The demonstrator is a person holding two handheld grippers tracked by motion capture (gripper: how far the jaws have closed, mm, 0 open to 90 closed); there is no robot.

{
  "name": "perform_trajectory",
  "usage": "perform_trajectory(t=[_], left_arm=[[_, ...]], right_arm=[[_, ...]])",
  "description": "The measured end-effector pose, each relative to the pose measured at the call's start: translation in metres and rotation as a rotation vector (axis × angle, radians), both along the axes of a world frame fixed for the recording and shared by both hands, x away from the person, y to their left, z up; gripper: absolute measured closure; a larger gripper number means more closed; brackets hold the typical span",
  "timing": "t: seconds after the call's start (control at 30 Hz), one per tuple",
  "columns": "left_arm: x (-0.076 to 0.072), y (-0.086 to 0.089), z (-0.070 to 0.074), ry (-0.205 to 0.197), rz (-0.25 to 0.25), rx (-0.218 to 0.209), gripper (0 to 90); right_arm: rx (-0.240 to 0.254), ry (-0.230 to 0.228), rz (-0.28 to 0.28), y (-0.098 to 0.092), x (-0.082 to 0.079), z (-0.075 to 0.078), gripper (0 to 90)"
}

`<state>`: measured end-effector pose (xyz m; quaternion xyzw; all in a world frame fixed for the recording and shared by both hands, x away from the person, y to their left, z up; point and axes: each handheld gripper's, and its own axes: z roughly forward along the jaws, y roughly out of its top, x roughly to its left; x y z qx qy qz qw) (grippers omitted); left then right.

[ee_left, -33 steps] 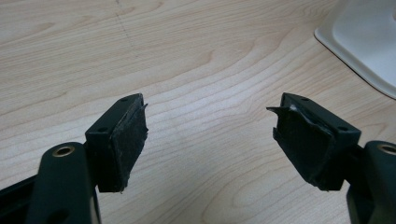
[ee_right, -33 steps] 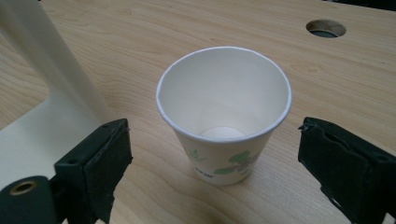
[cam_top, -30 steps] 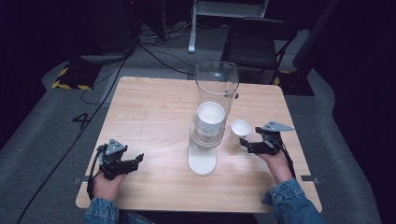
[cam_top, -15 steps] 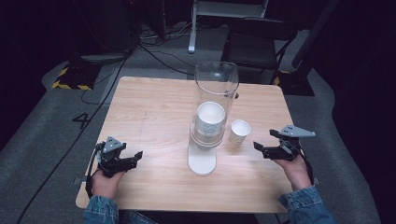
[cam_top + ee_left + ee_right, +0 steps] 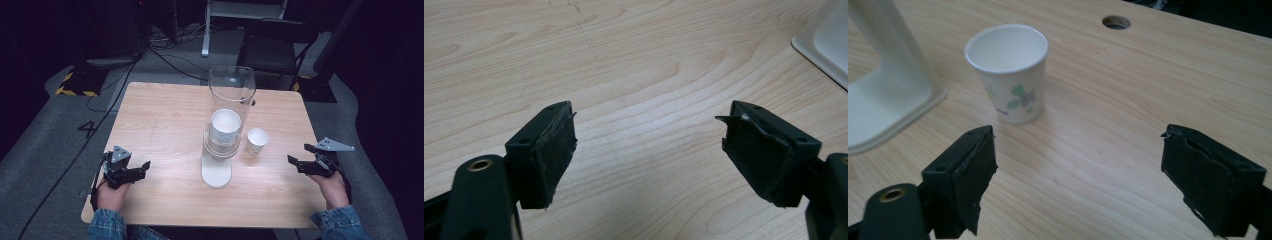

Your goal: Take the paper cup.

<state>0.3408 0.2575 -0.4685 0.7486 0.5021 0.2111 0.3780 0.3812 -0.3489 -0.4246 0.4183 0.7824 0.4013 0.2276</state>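
A white paper cup (image 5: 256,141) with a green leaf print (image 5: 1009,72) stands upright on the wooden table (image 5: 165,115), just right of a clear tube dispenser (image 5: 231,95) holding a stack of white cups (image 5: 225,127). My right gripper (image 5: 298,154) hovers near the table's right edge, well clear of the cup. It is open with nothing between its jaws (image 5: 1078,145), which have just been closing a little. My left gripper (image 5: 141,169) rests at the front left, also open over bare wood (image 5: 649,125), its jaws having just been opening.
The dispenser's white base (image 5: 216,172) reaches toward the front edge and appears at the side of both gripper views (image 5: 883,100) (image 5: 826,45). A cable hole (image 5: 1116,22) sits behind the cup. A black chair (image 5: 275,45) and floor cables lie beyond the table.
My right gripper has let go of the paper cup and drawn back to the right, leaving it standing beside the dispenser. The left hand has stayed put.
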Motion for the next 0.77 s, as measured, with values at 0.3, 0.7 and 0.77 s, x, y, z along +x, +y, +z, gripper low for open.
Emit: perform_trajectory(t=[0.3, 0.7, 0.77], left_arm=[[0.001, 0.002, -0.001, 0.008, 0.009, -0.009, 20.0], [0.001, 0.003, -0.002, 0.008, 0.008, 0.0, 20.0], [0.002, 0.003, -0.002, 0.011, 0.008, 0.0, 20.0]], right_arm=[[0.034, 0.049, -0.066, -0.023, 0.012, -0.022, 14.8], [0.024, 0.043, -0.086, -0.026, 0.015, -0.029, 15.0], [0.03, 0.046, -0.079, -0.024, 0.016, -0.032, 15.0]])
